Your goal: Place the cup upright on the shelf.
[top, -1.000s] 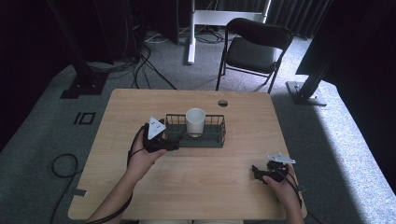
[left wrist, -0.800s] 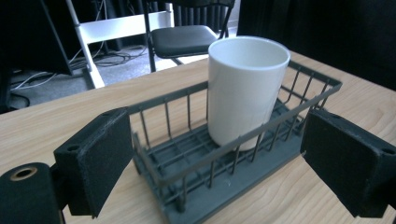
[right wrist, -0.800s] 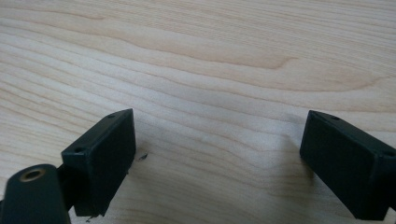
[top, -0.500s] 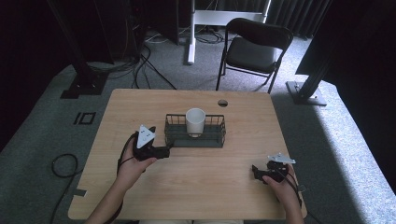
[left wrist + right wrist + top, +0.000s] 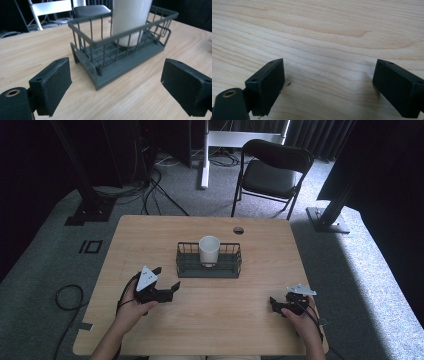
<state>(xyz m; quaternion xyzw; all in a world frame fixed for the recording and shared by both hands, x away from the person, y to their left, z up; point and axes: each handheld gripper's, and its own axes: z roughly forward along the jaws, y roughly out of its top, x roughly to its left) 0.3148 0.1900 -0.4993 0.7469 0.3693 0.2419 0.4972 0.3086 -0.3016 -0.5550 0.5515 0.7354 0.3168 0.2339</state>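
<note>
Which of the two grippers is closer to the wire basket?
The left gripper: it sits just off the wire basket's front-left corner, jaws open. The right gripper rests far off, near the table's front-right edge.

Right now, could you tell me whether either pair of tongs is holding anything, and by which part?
Nothing is held. The left tongs are open short of the basket; the right tongs are open over bare table.
</note>
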